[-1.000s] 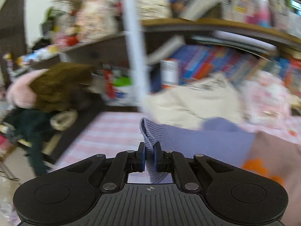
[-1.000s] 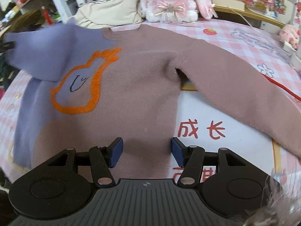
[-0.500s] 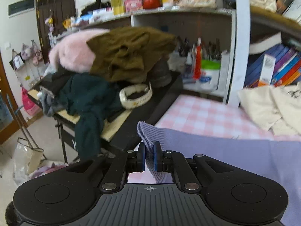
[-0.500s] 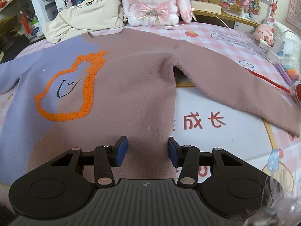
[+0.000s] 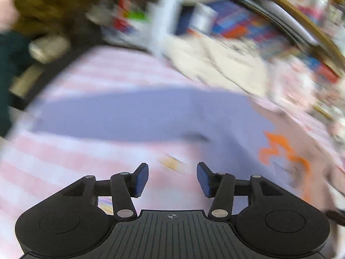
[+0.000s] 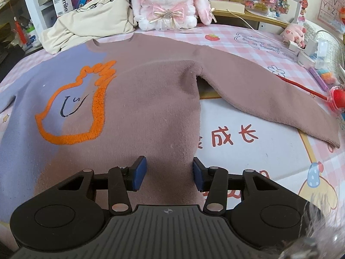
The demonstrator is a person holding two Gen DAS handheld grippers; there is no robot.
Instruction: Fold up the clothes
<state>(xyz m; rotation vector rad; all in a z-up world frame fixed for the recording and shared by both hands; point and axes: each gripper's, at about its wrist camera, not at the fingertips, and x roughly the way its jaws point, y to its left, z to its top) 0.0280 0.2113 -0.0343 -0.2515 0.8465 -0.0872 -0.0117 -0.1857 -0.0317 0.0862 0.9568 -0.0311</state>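
Note:
A sweater [image 6: 151,99], mauve-brown with a purple left part and an orange outlined figure, lies spread flat, front up, on the pink checked tablecloth [image 6: 248,41]. Its right sleeve [image 6: 269,95] stretches out to the right. In the blurred left wrist view the purple left sleeve [image 5: 129,114] lies flat across the cloth. My left gripper [image 5: 172,178] is open and empty, just short of that sleeve. My right gripper [image 6: 169,172] is open and empty over the sweater's bottom hem.
A white and pink plush rabbit [image 6: 168,4] and a cream garment [image 6: 90,21] sit beyond the collar, in front of bookshelves. A red object on a cord [image 6: 337,98], small toys [image 6: 310,47] and markers lie at the right. The table's left edge [image 5: 28,108] drops to clutter.
My left gripper has opened and let go of the purple sleeve cuff, which now lies flat on the table. The left view has swung right. My right gripper has barely moved.

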